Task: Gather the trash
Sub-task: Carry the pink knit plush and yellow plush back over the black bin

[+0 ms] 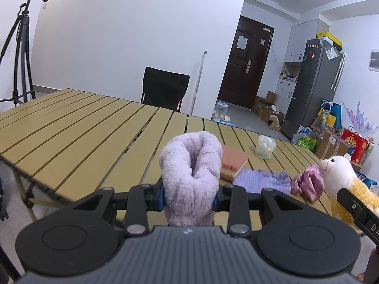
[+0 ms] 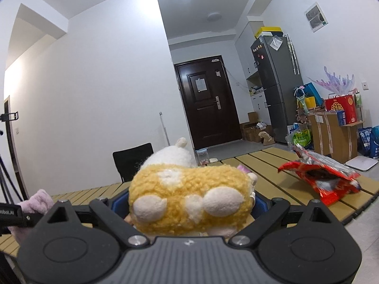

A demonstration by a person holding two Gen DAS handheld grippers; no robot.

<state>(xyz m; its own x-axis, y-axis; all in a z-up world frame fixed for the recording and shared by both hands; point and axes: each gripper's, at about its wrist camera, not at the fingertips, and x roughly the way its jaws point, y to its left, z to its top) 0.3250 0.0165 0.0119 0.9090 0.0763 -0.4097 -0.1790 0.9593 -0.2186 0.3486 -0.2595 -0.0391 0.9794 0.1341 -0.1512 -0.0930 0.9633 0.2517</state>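
My left gripper (image 1: 189, 198) is shut on a fluffy lilac sock (image 1: 191, 165), which stands up between the blue pads over the near part of the yellow slatted table (image 1: 83, 127). My right gripper (image 2: 187, 203) is shut on a yellow and white plush toy (image 2: 189, 196), held over the table's near edge. The same plush toy (image 1: 341, 177) shows at the right of the left wrist view. A red torn snack bag (image 2: 324, 177) lies on the table to the right. Crumpled clear plastic (image 1: 264, 147) sits further back.
On the table lie a pink and yellow sponge (image 1: 233, 163), a lilac knitted cloth (image 1: 265, 179) and a pink satin cloth (image 1: 308, 185). Behind the table stand a black chair (image 1: 164, 87), a tripod (image 1: 21, 47), a fridge (image 1: 312, 78) and boxes (image 2: 331, 132).
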